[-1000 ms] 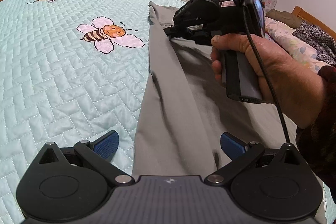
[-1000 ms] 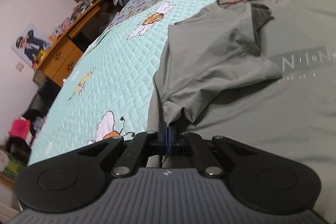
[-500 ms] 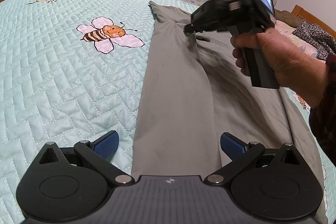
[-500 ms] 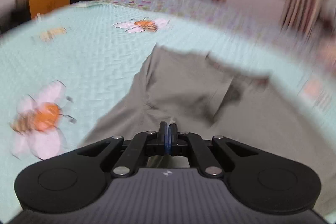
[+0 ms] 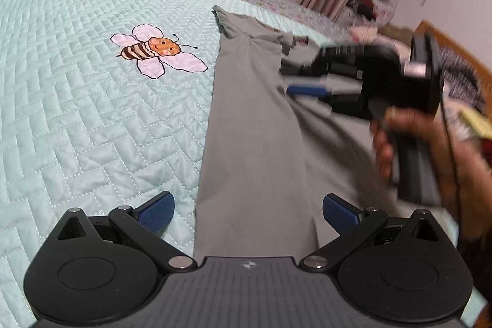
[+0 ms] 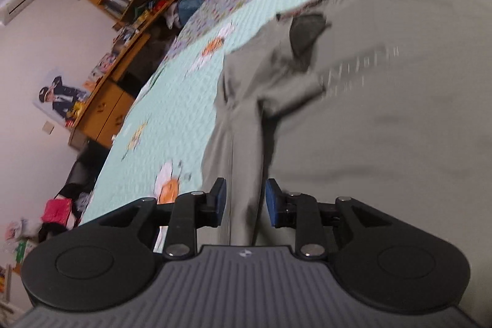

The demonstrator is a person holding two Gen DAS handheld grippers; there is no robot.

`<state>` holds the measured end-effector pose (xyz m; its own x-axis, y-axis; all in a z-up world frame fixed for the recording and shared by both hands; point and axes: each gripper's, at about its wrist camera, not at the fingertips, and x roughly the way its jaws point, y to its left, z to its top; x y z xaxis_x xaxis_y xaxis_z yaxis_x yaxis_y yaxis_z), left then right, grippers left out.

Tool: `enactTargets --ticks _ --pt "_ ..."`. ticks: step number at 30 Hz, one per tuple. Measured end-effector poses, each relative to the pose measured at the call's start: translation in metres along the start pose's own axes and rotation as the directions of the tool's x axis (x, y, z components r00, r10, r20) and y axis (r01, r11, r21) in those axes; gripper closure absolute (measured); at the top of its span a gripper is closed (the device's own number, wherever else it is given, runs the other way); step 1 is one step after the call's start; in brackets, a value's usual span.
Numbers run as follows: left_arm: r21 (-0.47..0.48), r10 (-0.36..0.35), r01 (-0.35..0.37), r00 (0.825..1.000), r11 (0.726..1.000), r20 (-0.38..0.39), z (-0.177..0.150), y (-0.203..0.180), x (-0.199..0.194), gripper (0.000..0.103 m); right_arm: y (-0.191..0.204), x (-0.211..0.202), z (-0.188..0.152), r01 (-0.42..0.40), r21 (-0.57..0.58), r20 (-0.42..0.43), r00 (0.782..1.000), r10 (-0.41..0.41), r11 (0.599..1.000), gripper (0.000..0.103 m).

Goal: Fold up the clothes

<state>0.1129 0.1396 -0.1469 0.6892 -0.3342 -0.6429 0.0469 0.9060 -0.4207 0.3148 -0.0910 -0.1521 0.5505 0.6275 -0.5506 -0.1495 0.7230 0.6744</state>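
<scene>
From the left wrist cam, the grey shirt (image 5: 252, 125) is lying flat on the mint bee quilt (image 5: 92, 100), and its left side is already folded in as one long strip running up toward the collar. The left gripper (image 5: 247, 212) sits low over the shirt's near end with its blue pads spread wide on either side of that strip, nothing pinched. Off to the right, a hand (image 5: 409, 149) holds the right gripper (image 5: 303, 79), blurry, with clear air between its fingers and no cloth in them. From the right wrist cam it's the same story: the right gripper (image 6: 244, 199) has just been opening, its jaws stand partly apart, and the folded edge only shows through the gap behind them, not clamped. The sleeve (image 6: 295, 69) is flopped loosely over the chest print (image 6: 359, 66). So I'd say the first side fold is down and let go; the other side and the crosswise folds look like they're left to do.
</scene>
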Motion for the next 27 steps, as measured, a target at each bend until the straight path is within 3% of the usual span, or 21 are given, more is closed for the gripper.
enactTargets --ticks 5,6,7,9,13,15,19,23,27 --pt "-0.097 -0.091 0.093 0.995 0.991 0.028 0.004 0.017 -0.007 0.001 0.011 0.008 -0.015 0.007 -0.060 -0.040 0.999 -0.010 0.998 0.076" --pt "-0.112 -0.104 0.108 0.994 0.988 0.036 0.004 0.020 -0.008 0.001 0.014 0.008 -0.018 0.021 -0.082 -0.041 0.999 -0.024 0.996 0.082" --pt "-0.127 -0.115 0.120 0.992 0.985 0.045 0.005 0.022 -0.010 0.001 0.017 0.007 -0.021 0.035 -0.105 -0.041 0.998 -0.039 0.994 0.100" --pt "-0.154 -0.130 0.138 0.990 0.978 0.061 0.006 0.026 -0.012 0.001 0.020 0.004 -0.022 0.063 -0.127 -0.023 0.997 -0.067 0.990 0.100" --pt "-0.173 -0.134 0.144 0.989 0.974 0.067 0.007 0.031 -0.013 0.001 0.011 0.000 -0.016 0.038 -0.088 -0.006 0.999 -0.039 0.995 0.098" --pt "-0.175 -0.153 0.164 0.985 0.971 0.079 0.008 0.032 -0.016 0.001 0.004 -0.009 -0.018 -0.005 -0.020 0.002 1.000 0.005 1.000 0.095" --pt "-0.147 -0.206 0.219 0.974 0.965 0.096 0.009 0.027 -0.024 0.001 0.003 -0.041 -0.036 -0.063 0.010 0.014 0.998 0.063 0.998 0.091" --pt "-0.188 -0.265 0.275 0.961 0.943 0.078 0.009 0.028 -0.019 0.001 0.010 -0.086 -0.084 -0.106 -0.036 -0.068 0.992 0.103 0.994 0.088" --pt "-0.244 -0.302 0.309 0.951 0.919 0.067 0.007 0.033 -0.022 0.001 0.008 -0.121 -0.140 -0.178 0.019 -0.191 0.965 0.178 0.984 0.088"
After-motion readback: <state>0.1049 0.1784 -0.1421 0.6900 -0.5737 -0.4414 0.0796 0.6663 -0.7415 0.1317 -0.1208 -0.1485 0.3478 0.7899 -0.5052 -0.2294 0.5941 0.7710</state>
